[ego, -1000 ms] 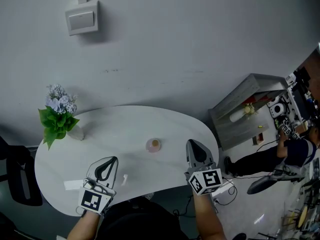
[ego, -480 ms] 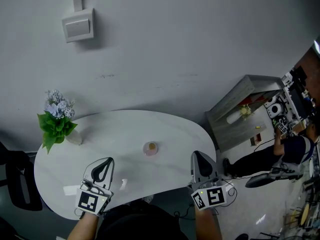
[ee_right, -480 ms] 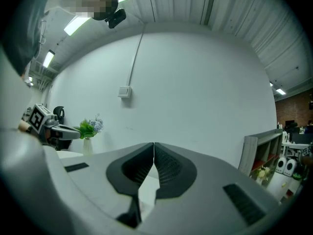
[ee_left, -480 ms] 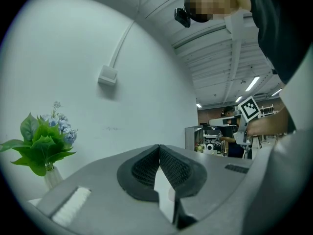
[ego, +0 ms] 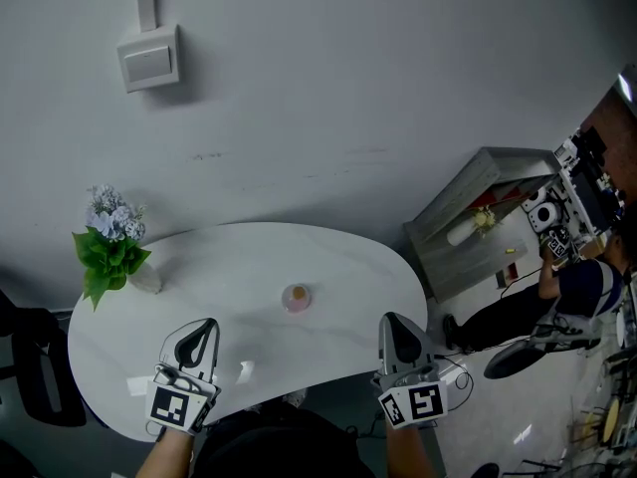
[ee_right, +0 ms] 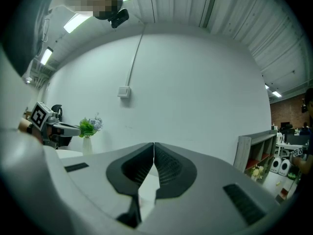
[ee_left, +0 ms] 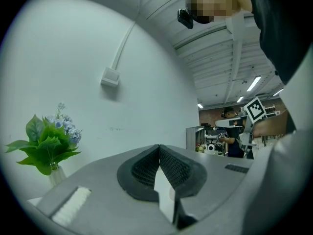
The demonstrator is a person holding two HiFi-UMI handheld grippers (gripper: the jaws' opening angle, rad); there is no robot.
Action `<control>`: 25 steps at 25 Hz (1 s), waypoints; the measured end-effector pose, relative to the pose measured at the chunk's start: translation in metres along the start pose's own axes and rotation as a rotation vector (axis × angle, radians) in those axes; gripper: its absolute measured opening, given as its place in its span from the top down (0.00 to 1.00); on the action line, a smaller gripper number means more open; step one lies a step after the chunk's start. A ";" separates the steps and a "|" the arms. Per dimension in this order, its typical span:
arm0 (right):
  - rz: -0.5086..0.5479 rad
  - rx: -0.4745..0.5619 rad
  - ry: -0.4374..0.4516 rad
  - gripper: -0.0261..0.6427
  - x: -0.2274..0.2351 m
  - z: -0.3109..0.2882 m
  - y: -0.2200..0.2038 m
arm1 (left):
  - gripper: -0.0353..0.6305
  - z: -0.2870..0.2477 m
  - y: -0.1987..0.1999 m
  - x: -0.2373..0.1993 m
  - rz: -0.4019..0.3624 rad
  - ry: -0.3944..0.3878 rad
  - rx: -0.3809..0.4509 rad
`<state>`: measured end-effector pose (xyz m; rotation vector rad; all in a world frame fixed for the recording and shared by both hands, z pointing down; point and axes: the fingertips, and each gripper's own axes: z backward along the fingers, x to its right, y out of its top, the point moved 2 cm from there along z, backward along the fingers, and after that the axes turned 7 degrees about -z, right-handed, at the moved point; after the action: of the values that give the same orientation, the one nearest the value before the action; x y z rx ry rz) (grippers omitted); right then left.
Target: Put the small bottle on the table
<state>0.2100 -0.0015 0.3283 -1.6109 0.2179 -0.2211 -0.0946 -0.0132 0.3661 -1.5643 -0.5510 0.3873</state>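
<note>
A small pinkish bottle (ego: 296,297) with a yellow top stands upright near the middle of the white oval table (ego: 239,257) in the head view. My left gripper (ego: 198,330) hangs over the table's near left edge, jaws shut with nothing in them. My right gripper (ego: 395,327) sits at the near right edge, also shut and empty, to the right of the bottle and apart from it. In the left gripper view the left gripper (ee_left: 159,148) has its pads closed together; likewise the right gripper (ee_right: 154,146) in the right gripper view. Neither gripper view shows the bottle.
A vase of green leaves and pale blue flowers (ego: 109,247) stands at the table's far left. A small white scrap (ego: 245,371) lies near the front edge. A grey shelf unit (ego: 478,217) stands to the right, with a seated person (ego: 557,297) beyond. A black chair (ego: 30,366) is at left.
Both grippers have drawn back toward me, away from the bottle. The bottle stays standing on the table.
</note>
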 end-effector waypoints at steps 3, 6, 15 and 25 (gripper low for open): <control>-0.001 0.002 -0.003 0.95 0.000 0.000 -0.001 | 0.94 0.001 -0.002 0.001 -0.002 -0.004 -0.004; -0.003 -0.001 -0.003 0.95 -0.001 0.000 -0.001 | 0.94 0.002 -0.001 0.001 -0.002 -0.005 -0.007; 0.011 -0.007 0.009 0.95 -0.006 -0.004 -0.005 | 0.94 0.002 -0.001 0.001 -0.006 -0.009 -0.005; 0.021 -0.011 0.027 0.95 -0.008 -0.010 -0.005 | 0.94 0.001 0.000 0.001 -0.009 -0.004 -0.005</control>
<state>0.1995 -0.0085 0.3338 -1.6167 0.2568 -0.2260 -0.0949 -0.0118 0.3657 -1.5655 -0.5623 0.3826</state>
